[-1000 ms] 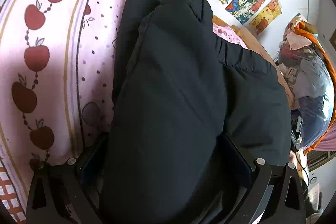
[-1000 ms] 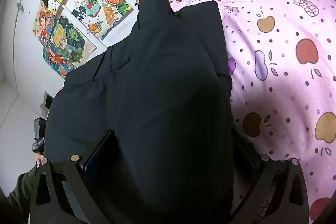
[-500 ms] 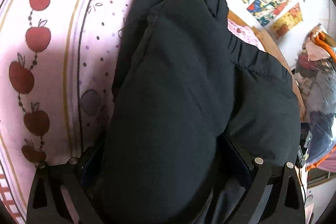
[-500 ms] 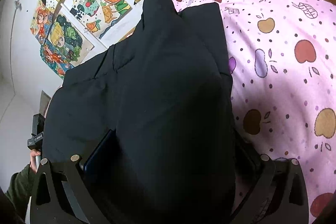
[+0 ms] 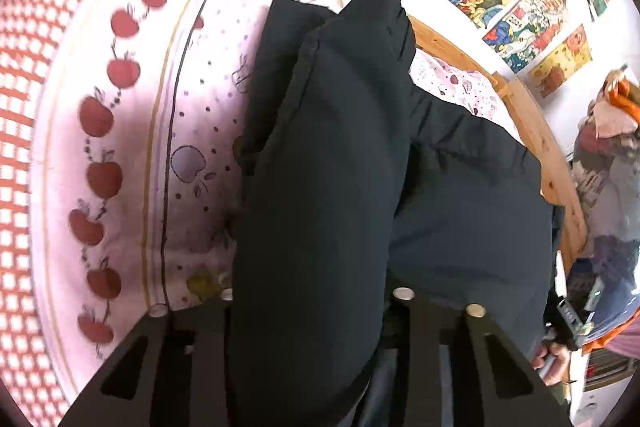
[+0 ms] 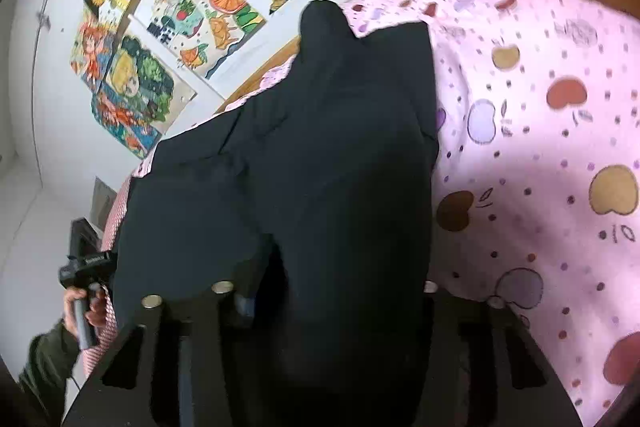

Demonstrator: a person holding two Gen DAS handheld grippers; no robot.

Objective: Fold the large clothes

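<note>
While the pink apple-print bedspread [image 5: 132, 147] spreads out to the left, the left gripper [image 5: 312, 311] has just been closing and now pinches a thick fold of the black padded garment [image 5: 340, 167], which lies on the bed. Farther right, the right gripper [image 6: 324, 291] has likewise just been closing, clamped on another fold of it.

A black padded garment [image 5: 340, 167] fills the centre of both frames, bunched into thick puffy folds, one rounded lobe reaching toward the upper middle.
</note>
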